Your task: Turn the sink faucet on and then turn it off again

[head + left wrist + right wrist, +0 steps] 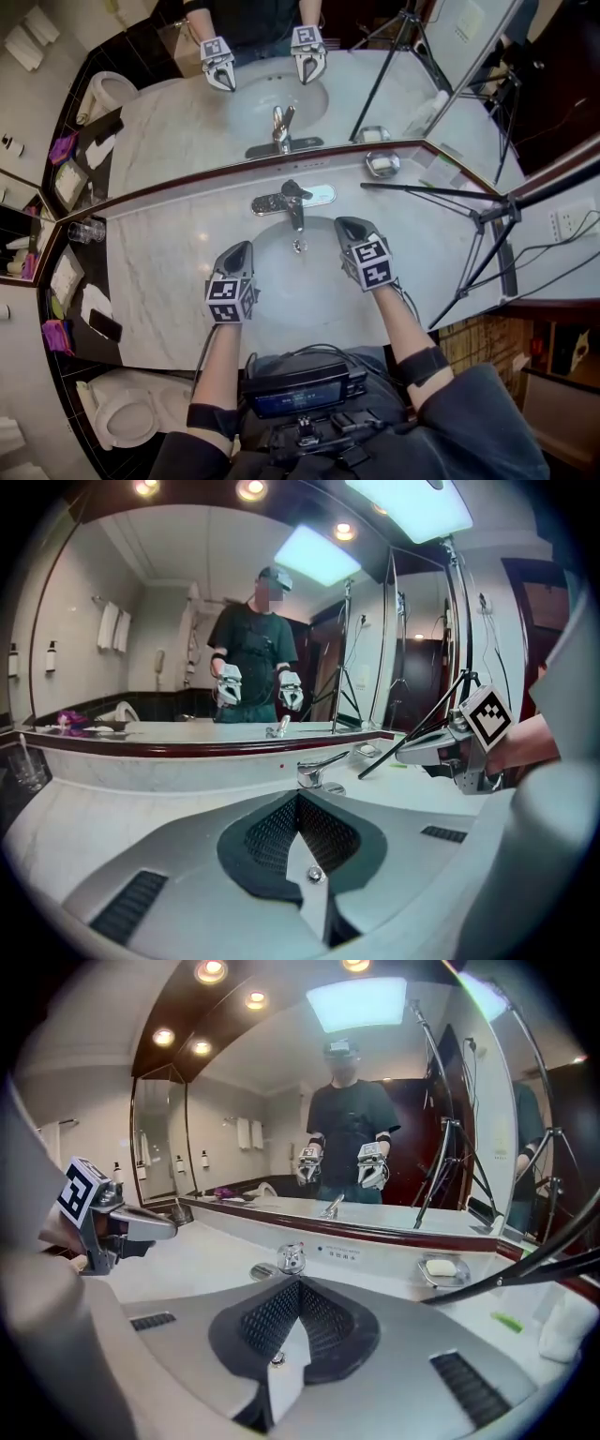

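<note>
Holding my left gripper pressed shut and empty at lower centre-left over the white oval sink basin, I judge the chrome single-lever faucet, up-frame at centre with its spout pointing down-frame, nearer my right gripper, whose jaws are likewise together on nothing.

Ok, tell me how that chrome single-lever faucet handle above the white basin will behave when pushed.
The chrome single-lever faucet handle looks like rigid metal mounted on a plate fixed to the marble counter, so it should pivot, not slide or tip. Its polished, rounded surface is probably slippery; a push may skid off. It looks short, so expect little leverage.
</note>
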`<state>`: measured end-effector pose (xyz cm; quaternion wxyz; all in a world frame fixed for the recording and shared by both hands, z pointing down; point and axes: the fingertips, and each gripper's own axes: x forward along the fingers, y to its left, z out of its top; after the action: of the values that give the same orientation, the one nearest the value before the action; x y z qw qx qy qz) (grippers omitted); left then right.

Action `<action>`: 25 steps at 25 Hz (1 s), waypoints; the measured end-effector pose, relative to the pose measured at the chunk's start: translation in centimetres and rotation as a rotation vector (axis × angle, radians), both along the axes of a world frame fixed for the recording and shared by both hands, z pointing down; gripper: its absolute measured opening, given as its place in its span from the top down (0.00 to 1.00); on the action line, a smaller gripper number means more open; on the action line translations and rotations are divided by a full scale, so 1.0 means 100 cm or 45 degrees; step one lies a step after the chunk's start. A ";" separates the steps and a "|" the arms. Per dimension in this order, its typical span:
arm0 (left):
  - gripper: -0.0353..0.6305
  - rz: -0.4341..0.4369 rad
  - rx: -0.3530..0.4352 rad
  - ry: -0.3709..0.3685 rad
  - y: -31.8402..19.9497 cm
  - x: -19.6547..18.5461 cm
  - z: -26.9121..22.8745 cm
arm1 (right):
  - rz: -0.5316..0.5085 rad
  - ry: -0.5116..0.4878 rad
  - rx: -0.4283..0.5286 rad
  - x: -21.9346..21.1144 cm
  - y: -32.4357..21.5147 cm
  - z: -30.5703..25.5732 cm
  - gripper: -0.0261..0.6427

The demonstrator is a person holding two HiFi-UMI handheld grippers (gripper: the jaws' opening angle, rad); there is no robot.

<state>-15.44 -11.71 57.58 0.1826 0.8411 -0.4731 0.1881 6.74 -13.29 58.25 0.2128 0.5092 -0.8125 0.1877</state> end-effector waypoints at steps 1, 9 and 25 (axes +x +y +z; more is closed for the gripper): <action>0.95 -0.001 -0.001 0.007 0.000 0.000 0.000 | 0.012 -0.013 -0.001 0.002 0.003 0.003 0.93; 0.95 -0.005 0.007 0.021 0.006 -0.002 -0.003 | 0.039 -0.077 -0.006 0.005 0.016 0.005 0.93; 0.84 0.272 0.100 -0.169 -0.032 0.054 -0.008 | 0.014 -0.016 0.010 0.011 0.016 0.009 0.93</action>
<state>-10.00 -14.95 56.78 0.0967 0.8789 -0.3988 0.2431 7.87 -11.66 59.19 0.2046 0.5132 -0.8119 0.1888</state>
